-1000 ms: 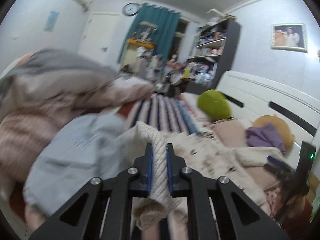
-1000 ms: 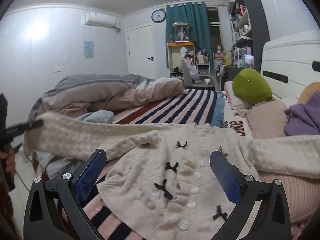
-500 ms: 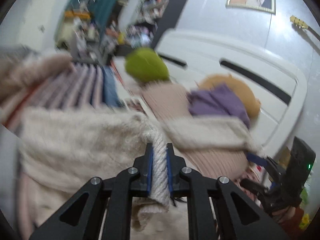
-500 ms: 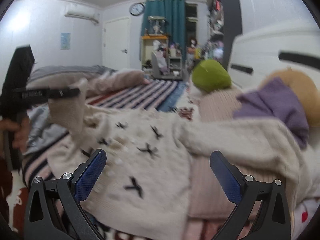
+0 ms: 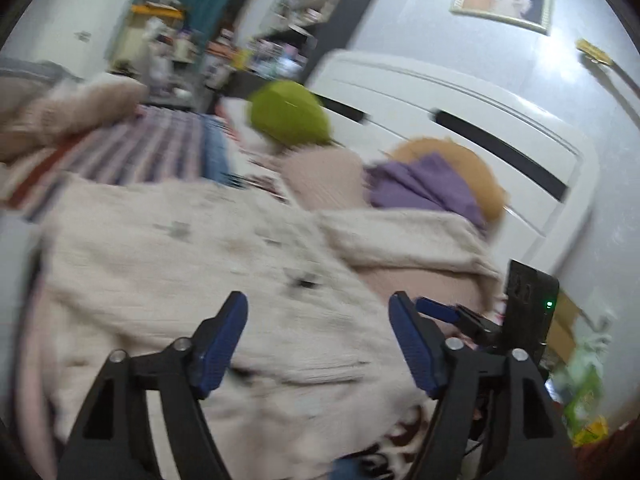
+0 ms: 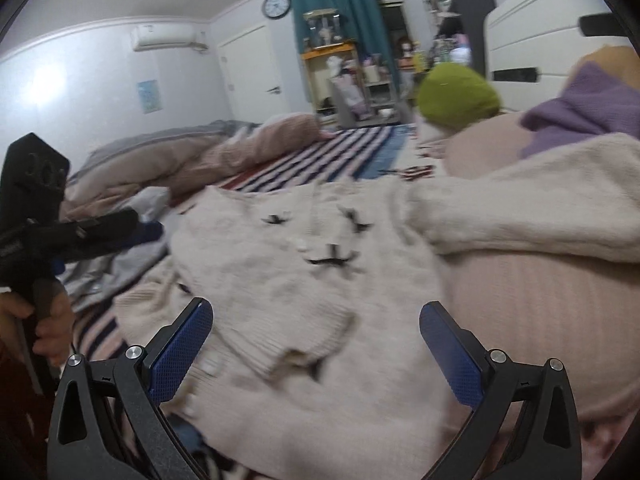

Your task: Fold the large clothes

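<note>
A cream knitted cardigan (image 6: pixel 304 280) with small black bows lies spread on the bed; it also shows in the left wrist view (image 5: pixel 192 264). Its left sleeve lies folded across the body. Its right sleeve (image 6: pixel 532 208) is draped over a pink pillow (image 6: pixel 532 304). My left gripper (image 5: pixel 318 344) is open and empty just above the cardigan. My right gripper (image 6: pixel 316 344) is open and empty over the cardigan's lower part. The right gripper also appears at the right of the left wrist view (image 5: pixel 516 320), and the left gripper at the left of the right wrist view (image 6: pixel 44 236).
A striped bedsheet (image 6: pixel 320 160), a rumpled duvet (image 6: pixel 168 164), a green plush (image 6: pixel 456 96) and a purple garment (image 6: pixel 580 116) lie on the bed. The white headboard (image 5: pixel 460 120) stands behind. Shelves and a desk stand at the far wall.
My left gripper carried the cardigan's sleeve across over the body, then opened and let it go. My right gripper moved closer to the cardigan and stayed open.
</note>
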`<action>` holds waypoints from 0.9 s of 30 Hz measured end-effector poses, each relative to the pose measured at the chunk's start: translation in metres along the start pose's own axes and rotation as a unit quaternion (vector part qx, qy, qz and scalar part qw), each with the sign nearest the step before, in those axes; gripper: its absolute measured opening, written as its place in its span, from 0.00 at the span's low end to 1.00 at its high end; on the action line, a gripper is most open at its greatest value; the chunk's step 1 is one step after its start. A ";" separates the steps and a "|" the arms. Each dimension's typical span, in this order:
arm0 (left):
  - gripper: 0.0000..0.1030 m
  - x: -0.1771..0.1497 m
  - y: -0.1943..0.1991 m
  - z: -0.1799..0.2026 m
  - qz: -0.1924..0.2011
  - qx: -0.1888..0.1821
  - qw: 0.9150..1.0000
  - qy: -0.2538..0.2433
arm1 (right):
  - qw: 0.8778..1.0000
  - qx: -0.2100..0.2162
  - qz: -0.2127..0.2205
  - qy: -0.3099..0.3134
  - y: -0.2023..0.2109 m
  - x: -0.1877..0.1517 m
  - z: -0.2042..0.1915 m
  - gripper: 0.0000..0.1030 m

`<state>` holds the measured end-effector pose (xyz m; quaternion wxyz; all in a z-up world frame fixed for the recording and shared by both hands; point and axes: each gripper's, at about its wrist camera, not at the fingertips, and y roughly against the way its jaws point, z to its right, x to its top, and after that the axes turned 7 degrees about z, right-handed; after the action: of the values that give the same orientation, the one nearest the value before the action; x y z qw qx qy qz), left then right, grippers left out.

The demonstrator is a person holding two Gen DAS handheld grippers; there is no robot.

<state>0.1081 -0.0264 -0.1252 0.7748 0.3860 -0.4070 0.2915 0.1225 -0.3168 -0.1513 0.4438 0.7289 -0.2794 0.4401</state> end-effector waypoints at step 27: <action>0.05 -0.095 0.075 -0.123 -0.083 0.137 0.984 0.076 | 0.996 -0.029 -0.084 0.021 -0.058 0.023 -0.004 0.01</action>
<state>0.0528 0.1031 -0.2253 0.7649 0.4977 -0.2694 0.3077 0.1773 -0.2875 -0.1530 0.5058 0.7273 -0.2210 0.4079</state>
